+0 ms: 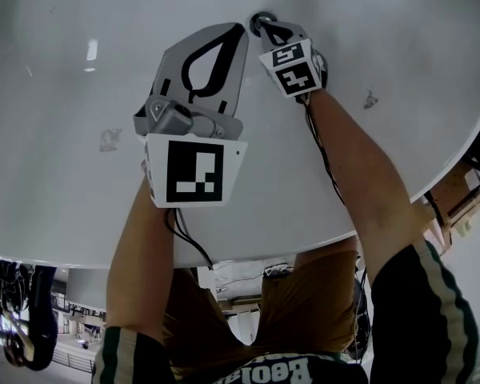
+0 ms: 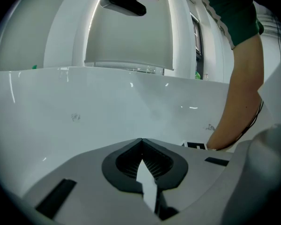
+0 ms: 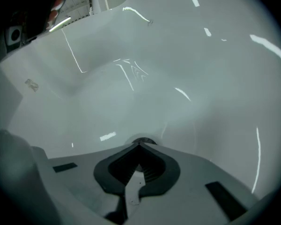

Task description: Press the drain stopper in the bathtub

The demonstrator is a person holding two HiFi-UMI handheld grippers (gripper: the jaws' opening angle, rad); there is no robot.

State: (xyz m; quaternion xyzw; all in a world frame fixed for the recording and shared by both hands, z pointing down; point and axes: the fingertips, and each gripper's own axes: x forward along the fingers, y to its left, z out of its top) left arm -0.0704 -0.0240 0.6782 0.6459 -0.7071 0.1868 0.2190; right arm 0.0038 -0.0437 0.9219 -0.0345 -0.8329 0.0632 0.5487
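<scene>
The round dark drain stopper [image 1: 261,21] sits in the white bathtub floor [image 1: 80,174] at the top of the head view. My right gripper [image 1: 266,26] is shut, and its tips rest on the stopper. In the right gripper view the stopper [image 3: 143,140] peeks out just past the closed tips of the right gripper [image 3: 139,145]. My left gripper [image 1: 242,29] hangs beside it on the left, also shut, with nothing between its jaws. The left gripper [image 2: 141,139] points at the tub's far wall [image 2: 107,107], and the stopper is not in that view.
The tub's near rim [image 1: 248,250] curves across in front of the person's legs. Small grey marks [image 1: 370,100] dot the tub's surface. Wooden pieces [image 1: 456,194] lie outside the tub at right. The right forearm [image 2: 241,107] crosses the left gripper view.
</scene>
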